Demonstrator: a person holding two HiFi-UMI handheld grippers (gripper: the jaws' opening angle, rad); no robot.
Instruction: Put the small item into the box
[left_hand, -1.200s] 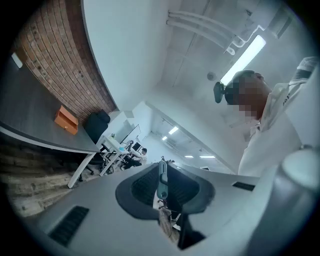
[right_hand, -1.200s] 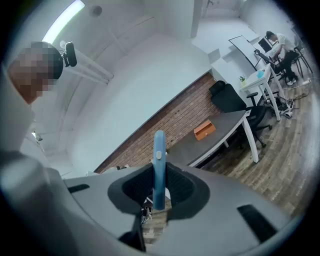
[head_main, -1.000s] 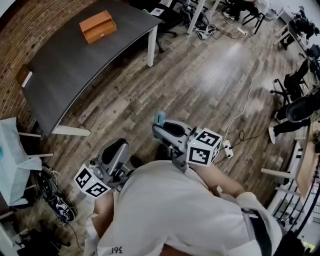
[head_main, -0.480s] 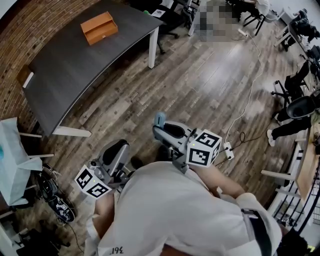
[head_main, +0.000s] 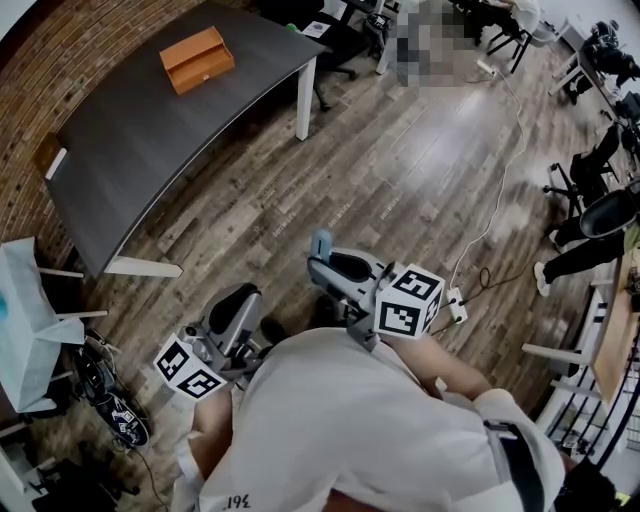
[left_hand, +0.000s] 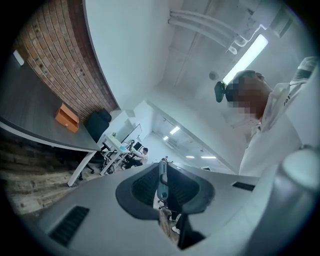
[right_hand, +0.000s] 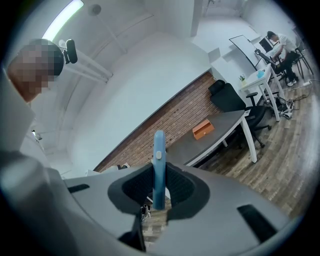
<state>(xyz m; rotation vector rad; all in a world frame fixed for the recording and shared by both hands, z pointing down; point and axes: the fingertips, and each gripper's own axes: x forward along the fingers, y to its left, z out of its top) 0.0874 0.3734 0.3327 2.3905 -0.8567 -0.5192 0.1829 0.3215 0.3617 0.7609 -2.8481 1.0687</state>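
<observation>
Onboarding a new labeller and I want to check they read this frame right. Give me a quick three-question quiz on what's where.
1. What stands between the jaws of the right gripper?
A. a slim blue item
B. a power strip
C. nothing
2. Fill in: the orange box sits on the dark grey ___.
3. True or false: the slim blue item is already inside the orange box.

Key
1. A
2. table
3. False. The right gripper is clamped on it, far from the box.
</observation>
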